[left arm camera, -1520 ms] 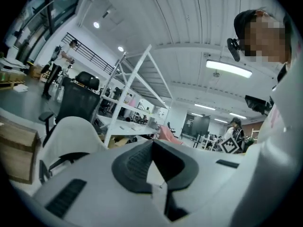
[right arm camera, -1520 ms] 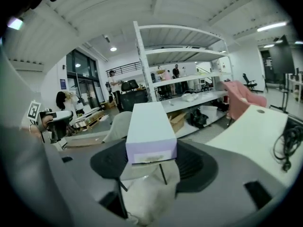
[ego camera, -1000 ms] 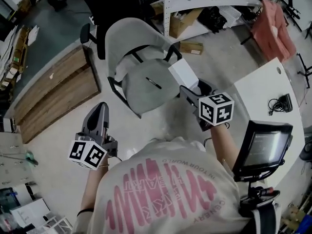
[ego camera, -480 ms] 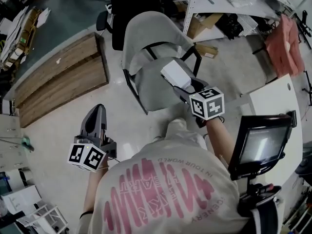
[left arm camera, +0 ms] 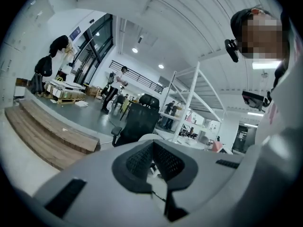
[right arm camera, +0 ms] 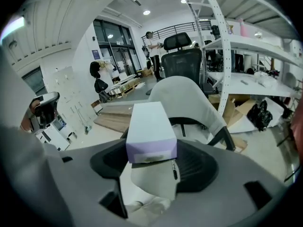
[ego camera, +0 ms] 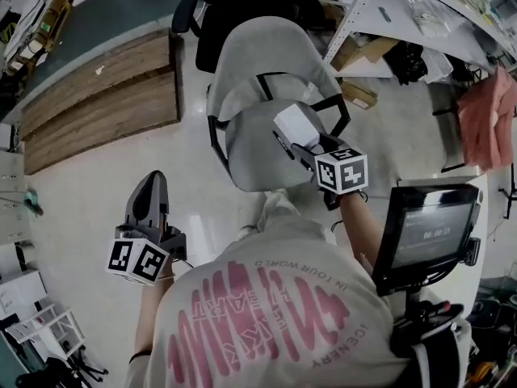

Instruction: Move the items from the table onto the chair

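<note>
A grey chair (ego camera: 242, 71) stands in front of me, with a thin dark pen (ego camera: 279, 142) lying on its seat. My right gripper (ego camera: 302, 141) is shut on a white box (ego camera: 296, 124) and holds it low over the right side of the seat. In the right gripper view the box (right arm camera: 150, 126) sits between the two dark pads, with the chair back (right arm camera: 189, 98) beyond and the pen (right arm camera: 174, 170) below. My left gripper (ego camera: 153, 183) hangs over the floor left of the chair. Its pads (left arm camera: 137, 162) meet at the tips, with nothing between them.
A black office chair (ego camera: 242, 2) stands behind the grey one. Wooden boards (ego camera: 97, 95) lie on the floor at the left. A white shelf rack (ego camera: 404, 14) with cardboard boxes (ego camera: 363, 51) is at the upper right. A dark screen (ego camera: 424, 233) sits at my right side.
The right gripper has carried the white box down and in over the chair seat. The left gripper has drifted along the floor side and still holds nothing.
</note>
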Available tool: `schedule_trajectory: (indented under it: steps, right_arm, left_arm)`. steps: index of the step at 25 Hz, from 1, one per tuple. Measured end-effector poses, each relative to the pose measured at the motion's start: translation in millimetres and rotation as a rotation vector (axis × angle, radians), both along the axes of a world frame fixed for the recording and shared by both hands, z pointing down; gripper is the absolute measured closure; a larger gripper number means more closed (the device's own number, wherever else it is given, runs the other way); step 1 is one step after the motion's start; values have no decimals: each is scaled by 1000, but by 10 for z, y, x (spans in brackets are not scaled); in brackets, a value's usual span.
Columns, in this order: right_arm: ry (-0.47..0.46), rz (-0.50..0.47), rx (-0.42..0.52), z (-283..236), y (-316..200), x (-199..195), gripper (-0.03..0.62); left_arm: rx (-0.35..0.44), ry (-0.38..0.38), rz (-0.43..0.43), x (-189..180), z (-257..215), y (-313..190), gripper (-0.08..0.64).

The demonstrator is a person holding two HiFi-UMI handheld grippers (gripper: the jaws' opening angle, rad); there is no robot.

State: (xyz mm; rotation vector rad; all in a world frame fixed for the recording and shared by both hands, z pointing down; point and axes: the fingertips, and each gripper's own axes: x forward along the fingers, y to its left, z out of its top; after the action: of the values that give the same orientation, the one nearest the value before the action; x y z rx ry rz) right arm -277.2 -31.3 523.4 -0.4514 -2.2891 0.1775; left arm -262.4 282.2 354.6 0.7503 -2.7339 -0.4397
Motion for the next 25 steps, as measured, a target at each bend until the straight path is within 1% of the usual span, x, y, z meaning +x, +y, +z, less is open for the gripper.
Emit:
schedule_trajectory:
  steps: [2,6,9,12,17,21,25]
  right_arm:
    - [37,-25,-6,120,-53,-133,282]
    - [140,-86,-60,405,-58,-372,282]
    - [213,-139,-65,640,-113,-508,282]
    - [279,-175,-47,901,-189,-614,282]
    - [401,-194,15,1429,-195,-735,282]
    - [508,-206,50,1801,-209,-735,282]
    - [615,-181,66,2175,-281,-655,282]
  left_arm:
    - [2,20,-30,-76,9,-50,552]
    - [-1,65,-115,-220,1,-73,552]
    - [0,88,-187,-295,-22,-122,552]
    - [-2,109,-254,-353,-13,-163,552]
    - [-22,157,-355,-396,59,-57,552]
    - [-65,230,-392,-400,98,-79,552]
    - [-95,298,-418,-379,211,-157,552]
